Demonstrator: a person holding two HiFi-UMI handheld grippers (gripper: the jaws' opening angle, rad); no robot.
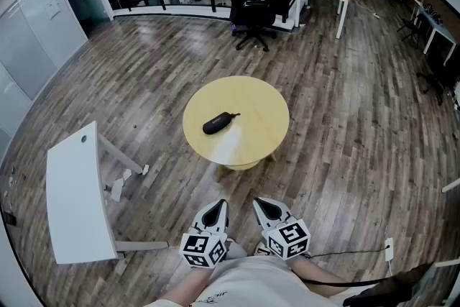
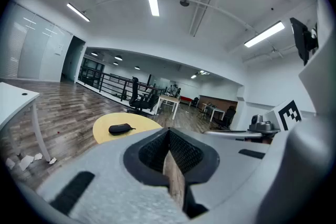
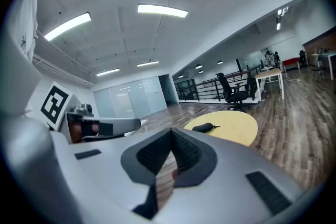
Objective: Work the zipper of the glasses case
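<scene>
Head view gives me the round yellow tabletop (image 1: 251, 140) standing on the wood floor (image 1: 359, 126). The glasses case (image 1: 218, 124) lies on it, left of the tabletop's centre and well inside its rim. I see a dark, long case with a thin pull tab (image 1: 234, 114) sticking out of the end nearer the tabletop's middle.

Both grippers hang on the near side of the tabletop, well apart from it and close to the person's body. The left gripper (image 1: 213, 213) and the right gripper (image 1: 269, 210) sit side by side with their tips aimed toward the tabletop, and the 2 marker cubes face up behind them.

Left gripper view shows me its fingers (image 2: 152, 150) pressed together at the tips, holding nothing, with only floor showing through the slit below. The tabletop and case lie beyond the tips, off to the left. Right gripper view shows the same for its fingers (image 3: 186, 150): tips together, empty. From there the tabletop and case lie ahead and to the right.

Beyond the tabletop's far side stands a black office chair (image 1: 251, 11). Left of the tabletop stands a white desk (image 1: 72, 190).
</scene>
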